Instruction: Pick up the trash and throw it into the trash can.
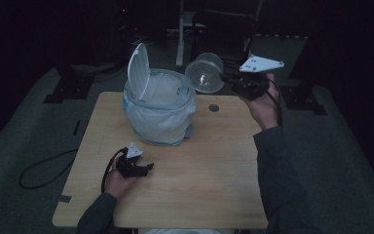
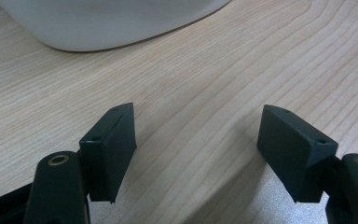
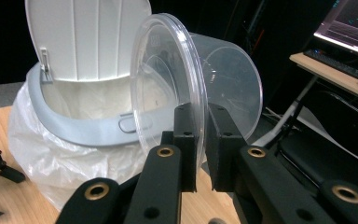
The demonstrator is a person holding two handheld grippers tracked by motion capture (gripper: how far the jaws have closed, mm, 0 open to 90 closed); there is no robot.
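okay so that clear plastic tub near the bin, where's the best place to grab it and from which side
By its thin rim. The right gripper is shut on the rim of the clear plastic tub, one jaw inside the wall and one outside, coming from the tub's open side. The round body looks too wide and slick to span, so the edge is probably the safest hold.

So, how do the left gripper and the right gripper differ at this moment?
The left gripper lies low on the wooden table, while the right gripper is raised beyond the table's far edge. The left gripper's fingers stand apart with nothing between them; the right gripper's fingers are closed on the rim of a clear plastic container, held on its side near the open bin. Both are black and each is held in a hand.
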